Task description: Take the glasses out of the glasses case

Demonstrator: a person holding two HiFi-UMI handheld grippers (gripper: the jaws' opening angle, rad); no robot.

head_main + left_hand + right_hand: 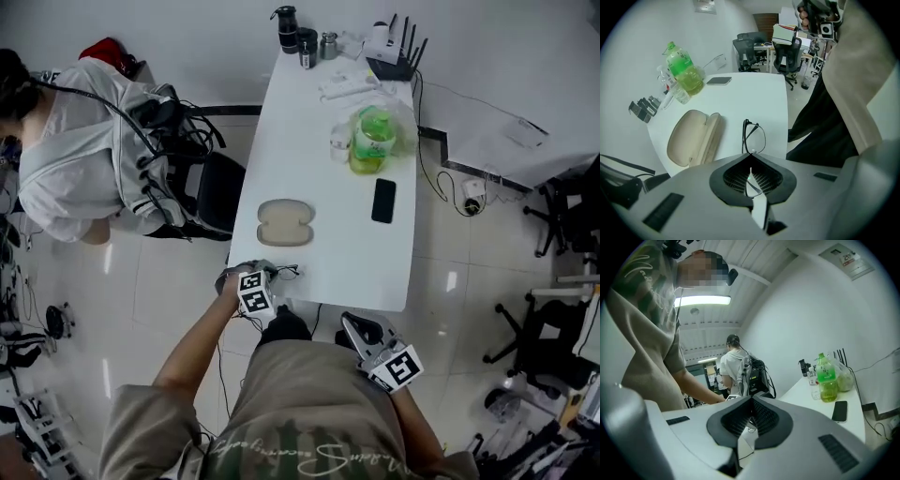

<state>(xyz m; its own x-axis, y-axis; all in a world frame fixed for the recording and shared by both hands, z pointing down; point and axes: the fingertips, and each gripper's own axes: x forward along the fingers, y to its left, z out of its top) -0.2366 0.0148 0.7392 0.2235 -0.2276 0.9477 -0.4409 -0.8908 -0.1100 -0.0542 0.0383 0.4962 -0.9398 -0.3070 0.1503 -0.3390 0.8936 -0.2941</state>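
Glasses [753, 136] out of glasses case [691, 138], pinched in left tongs [751, 158] by what looks like lens edge, just above counter [740, 98] near edge. Case open, just beside. Right tongs [751, 401] pressed together on nothing, well off counter. Next: pinch lightly, spare lens, lower flat beside case

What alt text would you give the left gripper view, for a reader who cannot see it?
The left gripper, jaws shut, holds black-framed glasses over the white table. An open beige glasses case lies empty to their left; a green bottle and a phone sit farther back.
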